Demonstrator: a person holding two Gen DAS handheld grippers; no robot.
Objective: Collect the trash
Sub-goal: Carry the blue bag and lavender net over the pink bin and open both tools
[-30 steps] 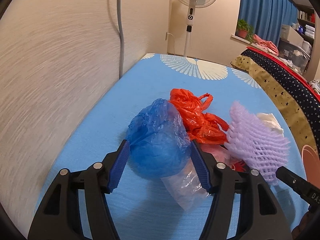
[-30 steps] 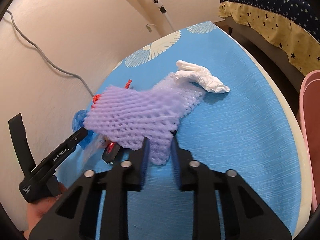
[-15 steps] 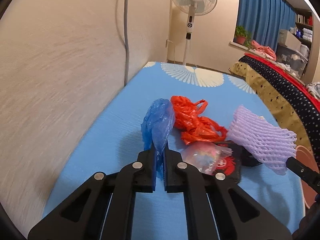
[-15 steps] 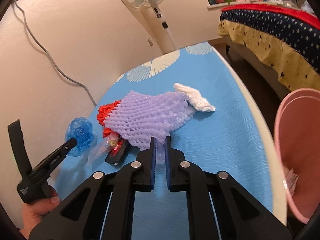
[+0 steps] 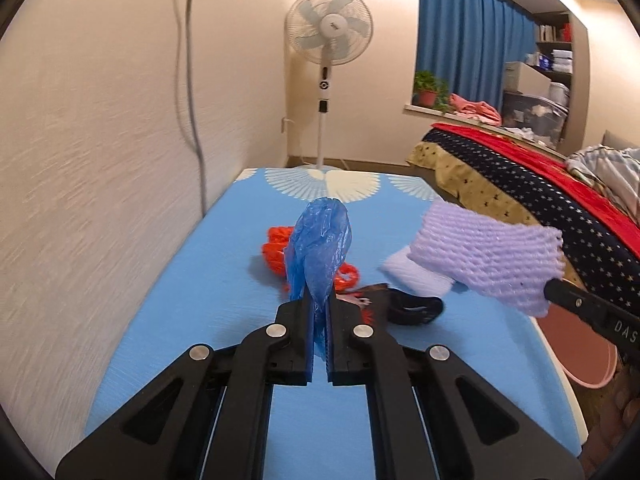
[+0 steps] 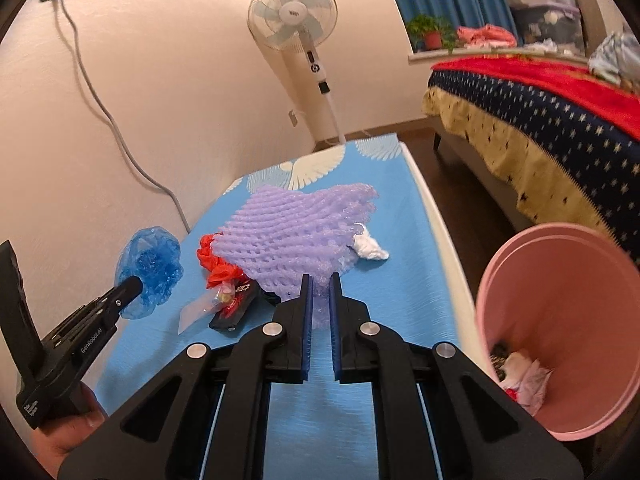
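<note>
blue bag point(image 5: 320, 240), purple foam net point(image 6: 304, 232) now lifted; right-wrist-only pink bin point(image 6: 560, 320)

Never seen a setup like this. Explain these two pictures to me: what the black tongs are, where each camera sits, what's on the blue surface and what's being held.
There is no robot. A person holds a black two-finger gripper in each hand, with a camera on each looking along its fingers. In the left view, the left gripper is shut on a blue plastic bag. In the right view, the right gripper is shut on a purple foam net. Left on the blue tablecloth are an orange bag, a clear wrapper, a black packet and a white crumpled piece. A pink bin stands beside the table.
</note>
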